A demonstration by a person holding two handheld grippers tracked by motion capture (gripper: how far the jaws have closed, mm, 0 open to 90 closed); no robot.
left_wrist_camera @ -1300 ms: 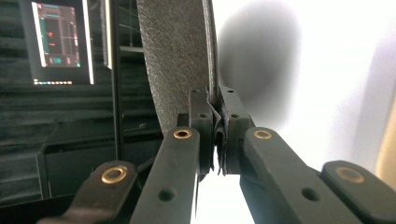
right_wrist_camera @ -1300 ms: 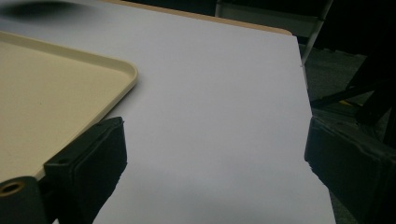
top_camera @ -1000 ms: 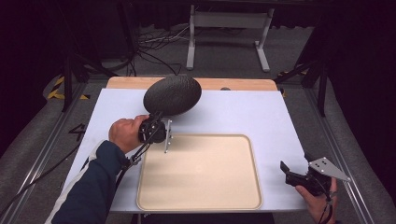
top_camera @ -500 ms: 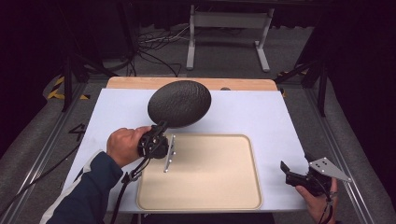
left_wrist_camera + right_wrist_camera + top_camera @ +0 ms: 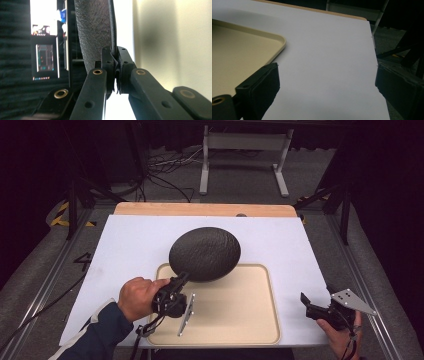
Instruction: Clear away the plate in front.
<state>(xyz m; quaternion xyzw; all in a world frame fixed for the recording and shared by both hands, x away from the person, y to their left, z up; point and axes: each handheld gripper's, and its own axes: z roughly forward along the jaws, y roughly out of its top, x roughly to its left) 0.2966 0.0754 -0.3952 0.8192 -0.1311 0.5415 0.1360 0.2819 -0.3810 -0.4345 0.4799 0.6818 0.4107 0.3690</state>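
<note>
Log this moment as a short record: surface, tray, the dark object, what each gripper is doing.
surface: white board on a wooden table
tray: beige, near edge of board, nothing lying in it
dark object: black textured oval, held up over the tray's far left part
left gripper: shut on the object's thin edge, seen closely in the left gripper view
right gripper: open, holding nothing, at the board's near right corner
</note>
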